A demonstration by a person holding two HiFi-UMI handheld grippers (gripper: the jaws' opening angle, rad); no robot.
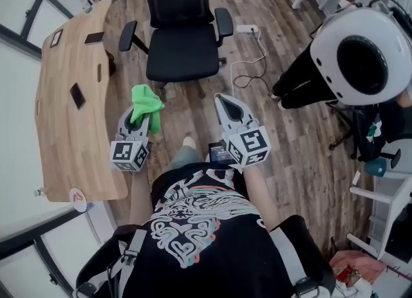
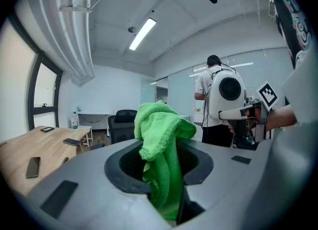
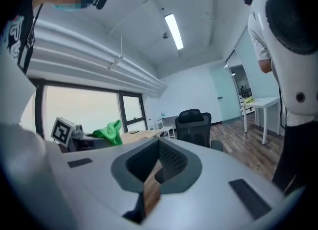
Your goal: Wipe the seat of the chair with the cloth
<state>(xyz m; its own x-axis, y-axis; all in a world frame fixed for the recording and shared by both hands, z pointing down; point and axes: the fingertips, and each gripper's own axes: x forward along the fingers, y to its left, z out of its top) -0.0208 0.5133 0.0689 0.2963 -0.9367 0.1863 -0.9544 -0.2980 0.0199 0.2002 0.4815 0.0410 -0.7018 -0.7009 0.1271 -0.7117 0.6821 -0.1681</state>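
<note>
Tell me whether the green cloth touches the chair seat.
Apart: head view shows wood floor between the green cloth and the chair seat.

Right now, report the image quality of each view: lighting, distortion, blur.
Head view: even light and sharp, though the black chair seat swallows detail. Left gripper view: fisheye curves straight lines; the green cloth is crisp, the ceiling lamp glares. Right gripper view: the window is blown out, corners vignetted dark.

Ahead of the left gripper (image 1: pixel 141 118), the chair (image 1: pixel 182 39) has its backrest cut by the picture's top edge. In the left gripper view the cloth (image 2: pixel 161 144) hides part of the chair, its own lower end vanishing between the jaws. Dark flat things on the desk (image 1: pixel 64 129) to that gripper's left are too small to identify.
</note>
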